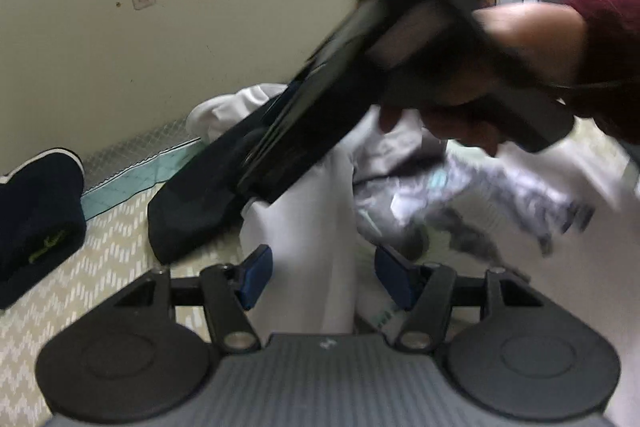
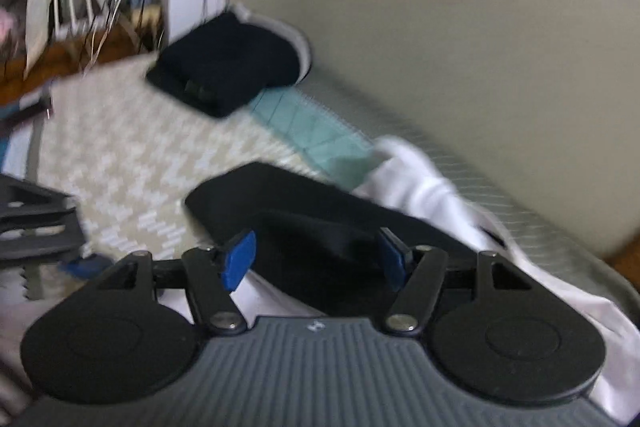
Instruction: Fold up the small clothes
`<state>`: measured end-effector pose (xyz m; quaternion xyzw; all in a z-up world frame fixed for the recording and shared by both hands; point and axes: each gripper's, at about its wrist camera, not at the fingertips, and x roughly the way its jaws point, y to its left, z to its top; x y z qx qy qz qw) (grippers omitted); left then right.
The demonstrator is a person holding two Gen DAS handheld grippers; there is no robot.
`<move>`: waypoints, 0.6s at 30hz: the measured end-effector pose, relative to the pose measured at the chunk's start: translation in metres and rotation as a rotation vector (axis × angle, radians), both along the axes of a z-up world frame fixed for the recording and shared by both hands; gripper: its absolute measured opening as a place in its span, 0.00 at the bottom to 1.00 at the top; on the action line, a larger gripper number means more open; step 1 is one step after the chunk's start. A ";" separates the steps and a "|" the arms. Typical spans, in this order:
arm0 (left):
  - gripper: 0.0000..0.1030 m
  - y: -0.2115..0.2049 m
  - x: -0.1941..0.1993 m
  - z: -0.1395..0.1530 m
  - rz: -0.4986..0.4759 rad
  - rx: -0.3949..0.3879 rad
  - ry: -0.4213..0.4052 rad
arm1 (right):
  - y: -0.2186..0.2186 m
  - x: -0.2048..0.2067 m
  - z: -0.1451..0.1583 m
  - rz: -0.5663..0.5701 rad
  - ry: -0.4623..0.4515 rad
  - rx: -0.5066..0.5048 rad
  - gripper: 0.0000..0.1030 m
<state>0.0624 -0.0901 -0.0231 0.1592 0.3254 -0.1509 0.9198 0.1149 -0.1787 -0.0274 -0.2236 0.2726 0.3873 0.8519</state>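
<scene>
Left gripper (image 1: 318, 277): jaws wide, white garment (image 1: 300, 247) between pads, not pinched. Right gripper (image 2: 316, 259): jaws wide over dark garment (image 2: 304, 223) lying on white cloth beside patterned mat (image 2: 120, 155). Folded dark piece (image 2: 228, 75) near wall. Advice: seat pads over single hem edge before pinching; avoid catching both layers.

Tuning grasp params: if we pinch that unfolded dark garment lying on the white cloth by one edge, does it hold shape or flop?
Probably flops: the dark garment lies flat and draped over the white cloth, with soft creases. Likely light, since it is thin. It may drag the white cloth along, because they overlap.
</scene>
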 end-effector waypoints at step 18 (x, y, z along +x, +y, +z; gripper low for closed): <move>0.13 -0.057 0.094 -0.007 0.017 0.190 -0.070 | -0.222 0.005 0.134 -0.546 -0.021 0.825 0.04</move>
